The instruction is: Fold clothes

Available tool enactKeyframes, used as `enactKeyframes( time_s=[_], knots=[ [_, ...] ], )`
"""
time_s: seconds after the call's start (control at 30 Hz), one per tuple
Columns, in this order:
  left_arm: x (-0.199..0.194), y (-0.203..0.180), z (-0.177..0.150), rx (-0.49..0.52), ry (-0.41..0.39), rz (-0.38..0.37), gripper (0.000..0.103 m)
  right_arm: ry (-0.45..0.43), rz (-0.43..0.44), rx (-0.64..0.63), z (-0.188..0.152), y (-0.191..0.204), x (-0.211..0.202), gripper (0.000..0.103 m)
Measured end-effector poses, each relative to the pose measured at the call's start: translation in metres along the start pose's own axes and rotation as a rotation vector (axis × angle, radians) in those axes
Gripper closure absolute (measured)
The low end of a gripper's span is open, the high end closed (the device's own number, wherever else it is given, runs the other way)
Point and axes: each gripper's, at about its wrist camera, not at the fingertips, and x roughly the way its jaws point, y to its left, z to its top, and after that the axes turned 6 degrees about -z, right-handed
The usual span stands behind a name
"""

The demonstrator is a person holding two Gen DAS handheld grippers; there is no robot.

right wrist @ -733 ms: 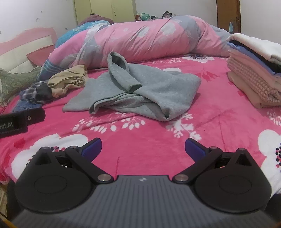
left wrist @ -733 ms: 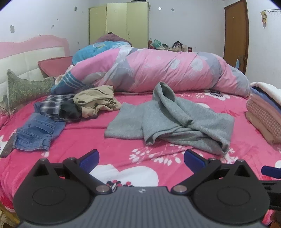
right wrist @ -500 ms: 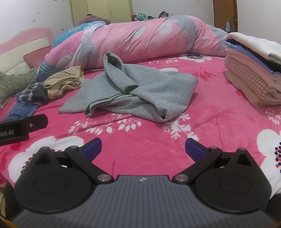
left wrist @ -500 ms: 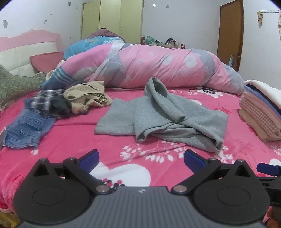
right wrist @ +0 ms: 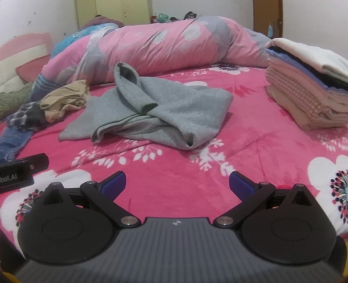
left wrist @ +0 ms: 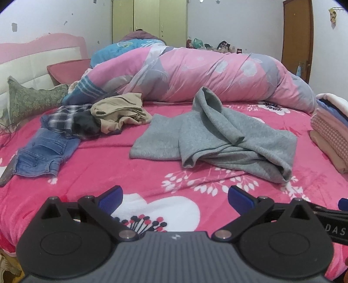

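Both views have shifted a little since the earlier frames: the left hand-held gripper (left wrist: 175, 196) sees the sweater slightly nearer and further right in its picture, and the right hand-held gripper (right wrist: 177, 182) sees it a shade lower, so both seem to have eased toward the bed without touching anything. Each stands with its blue pads wide apart and nothing between them, low over the near edge of the pink blanket (left wrist: 121, 165). For the task this reads as an approach: the grey sweater (left wrist: 217, 135) lies rumpled mid-bed, one flat part spread to the left, a sleeve or hood fold rising at the back and a bunched roll at the right, well apart from both tools; it would need spreading flat before any fold. Left of it sits a loose heap: a tan garment (left wrist: 119, 111), a plaid one (left wrist: 63, 115) and jeans (left wrist: 43, 152), all unfolded. On the right a folded stack (right wrist: 308, 87) stands neat, so some clothes lie as the task wants and others do not. Beyond, a rolled pink quilt (left wrist: 206, 74) runs across the bed, with a headboard (left wrist: 32, 61) at left, a pale green wardrobe (left wrist: 150, 19) behind and a brown door (left wrist: 298, 39) at right
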Motion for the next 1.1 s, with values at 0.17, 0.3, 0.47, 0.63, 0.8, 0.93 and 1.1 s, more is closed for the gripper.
enactKeyframes(
  time_s=[0.17, 0.3, 0.47, 0.63, 0.8, 0.93, 1.1],
  knots=[
    [0.0, -0.002, -0.001, -0.004, 0.008, -0.007, 0.0, -0.003, -0.014, -0.01, 0.0, 0.003, -0.002, 0.001],
    [-0.001, -0.003, -0.003, 0.003, 0.011, -0.002, 0.0, -0.004, -0.022, -0.022, 0.001, 0.005, -0.004, 0.001],
    [-0.001, -0.005, -0.004, 0.01, 0.018, 0.0, 0.0, -0.013, -0.025, -0.031, 0.001, 0.008, -0.008, 0.001],
    [-0.002, -0.004, -0.005, 0.009, 0.018, -0.005, 0.0, -0.017, -0.026, -0.036, 0.002, 0.009, -0.01, 0.001],
    [-0.003, -0.005, -0.007, 0.015, 0.016, -0.012, 0.0, -0.019, -0.032, -0.034, 0.003, 0.009, -0.011, 0.001],
    [-0.002, -0.007, -0.006, 0.019, 0.019, -0.013, 0.0, -0.021, -0.036, -0.029, 0.002, 0.008, -0.011, 0.001],
    [0.0, -0.008, -0.006, 0.021, 0.021, -0.016, 0.0, -0.017, -0.038, -0.029, 0.002, 0.008, -0.008, 0.001]
  ],
)
